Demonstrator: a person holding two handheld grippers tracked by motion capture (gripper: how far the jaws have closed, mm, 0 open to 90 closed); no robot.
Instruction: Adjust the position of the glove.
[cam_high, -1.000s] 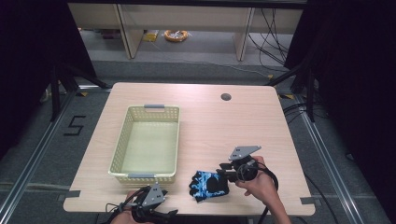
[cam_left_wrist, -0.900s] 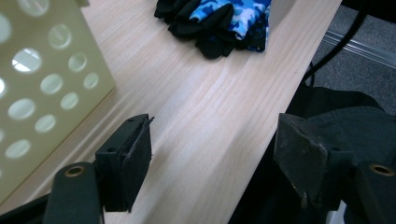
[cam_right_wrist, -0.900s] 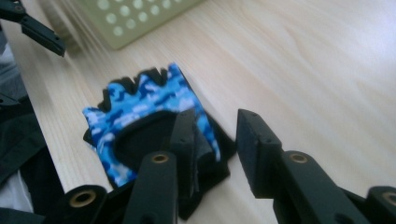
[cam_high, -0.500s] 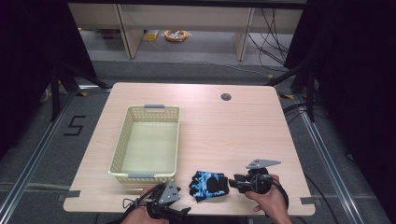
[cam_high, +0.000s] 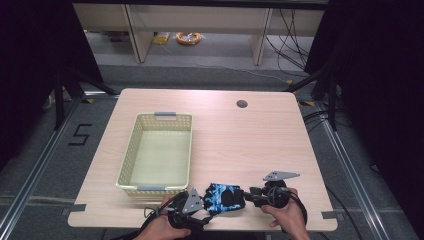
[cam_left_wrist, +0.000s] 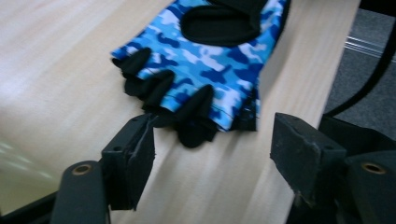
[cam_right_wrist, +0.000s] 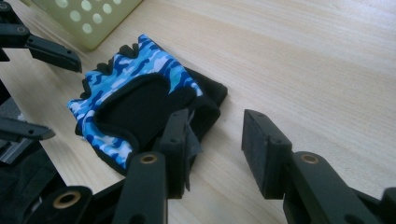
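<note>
Blue camouflage glove (cam_high: 224, 197) flat near table's (cam_high: 240, 140) front edge, beside yellow basket (cam_high: 157, 152). Left gripper (cam_left_wrist: 210, 149) jaws apart at finger end; right gripper (cam_right_wrist: 215, 140) jaws apart at cuff.

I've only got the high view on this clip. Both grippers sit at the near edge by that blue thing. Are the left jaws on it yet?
Observer: No. In the left gripper view the left gripper is open, its jaws either side of the fingerless glove's black finger stubs, nothing pinched.
Operator: And the right one?
Observer: The right gripper is open too. One jaw lies over the glove's black cuff end, the other over bare table.
Operator: Which way is the glove facing?
Observer: Finger stubs toward the left gripper, cuff toward the right; its blue camouflage cloth has a black oval patch in the middle.
</note>
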